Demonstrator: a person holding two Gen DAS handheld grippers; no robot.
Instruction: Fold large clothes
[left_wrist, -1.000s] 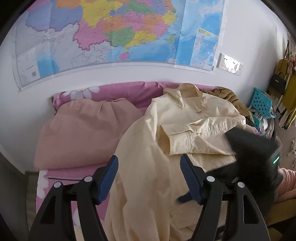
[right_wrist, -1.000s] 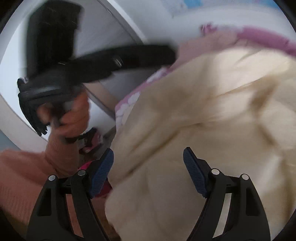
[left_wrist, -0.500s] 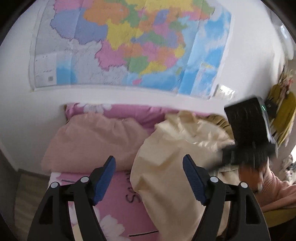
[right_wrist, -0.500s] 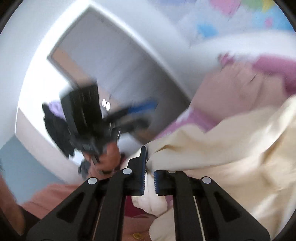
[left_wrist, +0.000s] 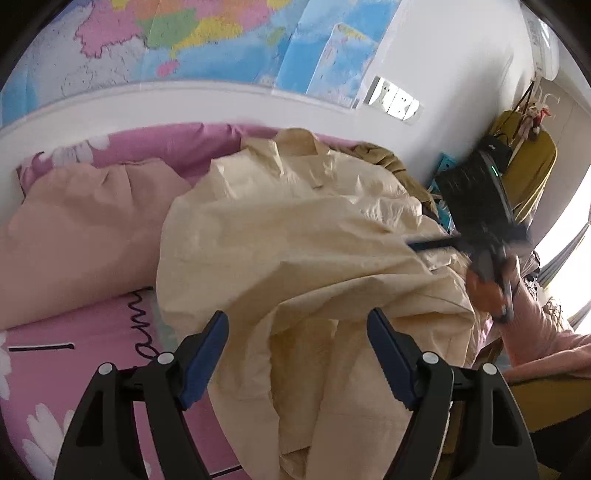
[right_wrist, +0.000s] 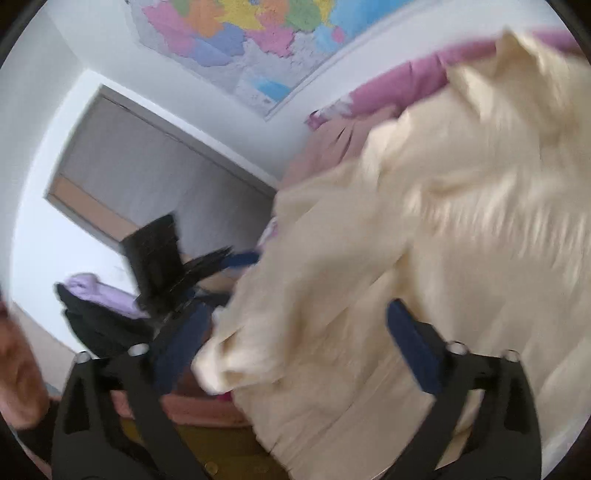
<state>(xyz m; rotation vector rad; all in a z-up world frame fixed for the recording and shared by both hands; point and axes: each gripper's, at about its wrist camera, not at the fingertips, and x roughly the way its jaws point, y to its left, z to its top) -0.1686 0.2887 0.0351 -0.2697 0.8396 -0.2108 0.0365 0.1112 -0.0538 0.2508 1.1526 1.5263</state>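
Note:
A large cream jacket (left_wrist: 295, 236) lies crumpled on a pink floral bed (left_wrist: 74, 354). It fills the right wrist view (right_wrist: 443, 206), blurred. My left gripper (left_wrist: 297, 347) is open, jaws wide apart, just above the jacket's near folds, holding nothing. My right gripper (right_wrist: 295, 345) is open too, with cream cloth lying between its blue pads (right_wrist: 413, 347) but not pinched. The right gripper also shows in the left wrist view (left_wrist: 476, 221) at the jacket's right side. The left gripper shows in the right wrist view (right_wrist: 173, 266) to the left of the jacket.
A pale pink pillow (left_wrist: 85, 229) lies at the bed's left, against the wall under a map (left_wrist: 207, 37). An olive garment (left_wrist: 391, 162) lies behind the jacket. A turquoise basket (left_wrist: 443, 173) and hanging bags (left_wrist: 524, 162) stand at the right. A door (right_wrist: 147, 177) is at the left.
My right gripper was shut on the jacket's edge half a second ago and is now open, the cloth released. My left gripper stayed open and dropped lower over the jacket.

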